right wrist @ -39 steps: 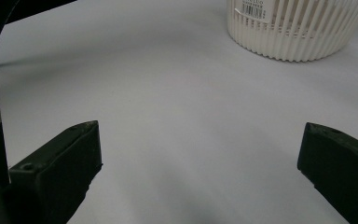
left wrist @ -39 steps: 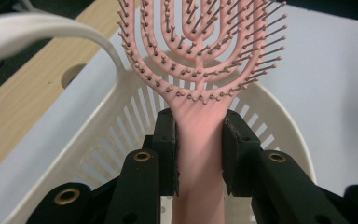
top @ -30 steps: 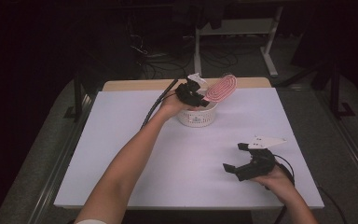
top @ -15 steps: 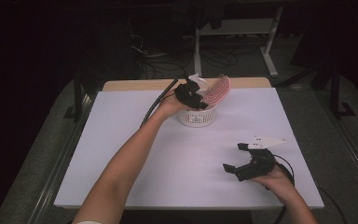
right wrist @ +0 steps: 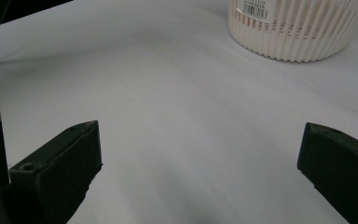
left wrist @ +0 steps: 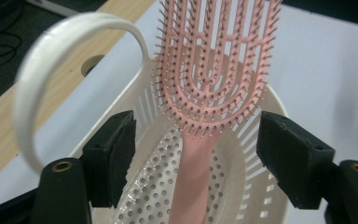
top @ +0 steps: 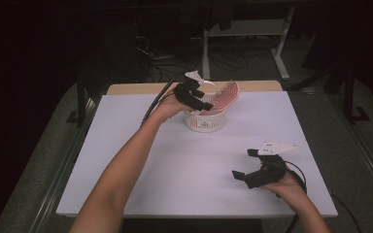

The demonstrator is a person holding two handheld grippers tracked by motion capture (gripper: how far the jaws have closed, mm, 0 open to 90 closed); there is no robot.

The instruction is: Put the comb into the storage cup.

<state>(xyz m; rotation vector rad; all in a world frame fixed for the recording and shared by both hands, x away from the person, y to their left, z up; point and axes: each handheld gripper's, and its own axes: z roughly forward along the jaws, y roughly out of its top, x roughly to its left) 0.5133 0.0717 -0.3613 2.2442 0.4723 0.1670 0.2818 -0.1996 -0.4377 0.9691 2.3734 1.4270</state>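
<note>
Pink plastic vented hairbrush [left wrist: 213, 70], standing handle-down in white slotted plastic basket [top: 205, 120], far centre of table.
Light, stiff, bristly; grasp the smooth handle. My left gripper [left wrist: 200, 154] gapes around it, untouching; my right gripper [right wrist: 200, 172] gapes empty.

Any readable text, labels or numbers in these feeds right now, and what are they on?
No text can be read.
White slotted plastic basket: a barcode sticker near its rim, with a line of print above the bars, too small and blurred to read.
Pink vented hairbrush: no markings visible.
</note>
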